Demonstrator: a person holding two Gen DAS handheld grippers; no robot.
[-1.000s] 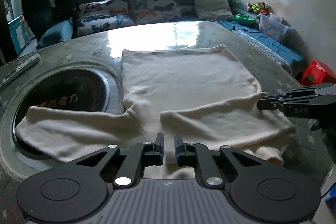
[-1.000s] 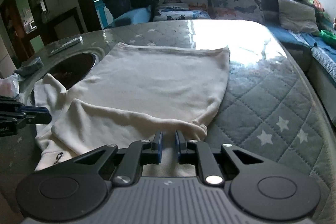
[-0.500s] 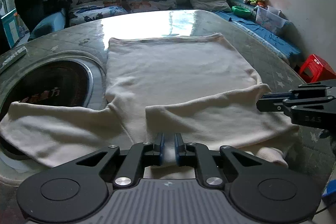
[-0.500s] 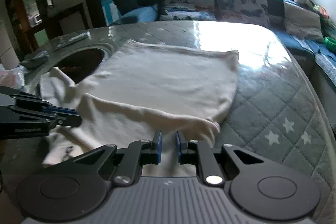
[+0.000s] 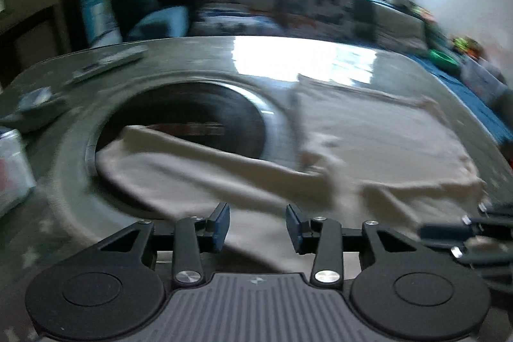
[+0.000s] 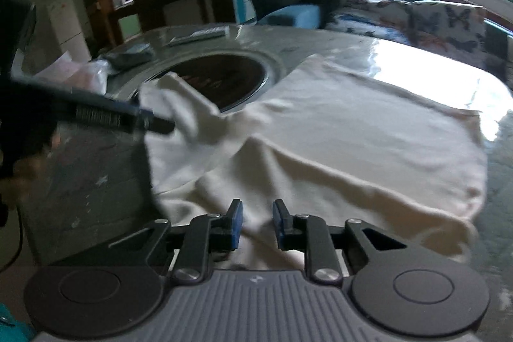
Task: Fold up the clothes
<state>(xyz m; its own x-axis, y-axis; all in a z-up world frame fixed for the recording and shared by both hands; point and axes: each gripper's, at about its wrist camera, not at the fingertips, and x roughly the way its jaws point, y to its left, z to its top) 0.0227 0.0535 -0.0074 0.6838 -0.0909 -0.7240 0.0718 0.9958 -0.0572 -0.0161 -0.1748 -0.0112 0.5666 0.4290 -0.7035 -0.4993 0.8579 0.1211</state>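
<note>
We saw the cream sweater [image 5: 378, 146] spread on the worktop [image 5: 198, 60] just ahead of both tongs, left tongs [image 5: 257, 221] and right tongs [image 6: 256, 221] spread, pinching nothing

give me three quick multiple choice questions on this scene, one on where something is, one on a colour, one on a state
1. Where does the garment's unfolded sleeve lie?
A. across the round dark opening in the table
B. on the sofa
C. on the floor

2. What colour is the garment?
A. navy
B. cream
C. red

3. How do the left gripper and right gripper stand?
A. both shut on cloth
B. both open
C. only the left is open

Answers: 1 A, the sleeve drapes over the opening's rim; 2 B, the cloth is pale cream throughout; 3 B, a clear gap shows between each pair of pads.
</note>
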